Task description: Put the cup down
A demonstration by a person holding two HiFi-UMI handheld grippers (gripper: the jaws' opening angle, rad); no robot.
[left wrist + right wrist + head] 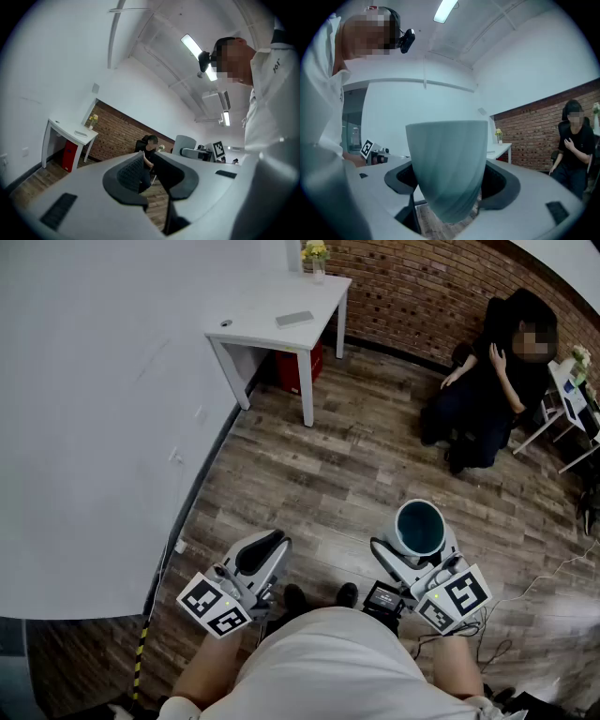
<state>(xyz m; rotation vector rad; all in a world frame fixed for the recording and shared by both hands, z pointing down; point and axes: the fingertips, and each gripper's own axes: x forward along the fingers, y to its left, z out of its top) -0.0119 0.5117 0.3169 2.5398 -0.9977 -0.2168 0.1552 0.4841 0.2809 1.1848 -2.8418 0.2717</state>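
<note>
White shirt (328, 662) fills the near edge. At near left, the left gripper (265, 552) hangs over the wooden floor (328, 474), its jaws barely parted with nothing between them. At near right, the right gripper (419, 551) pinches the teal cup (419, 526) upright, in the air above the floor.

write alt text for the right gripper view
A ribbed teal cup stands upright, clamped in the right tongs. Behind are a brick wall, a white table and a seated person in black.
</note>
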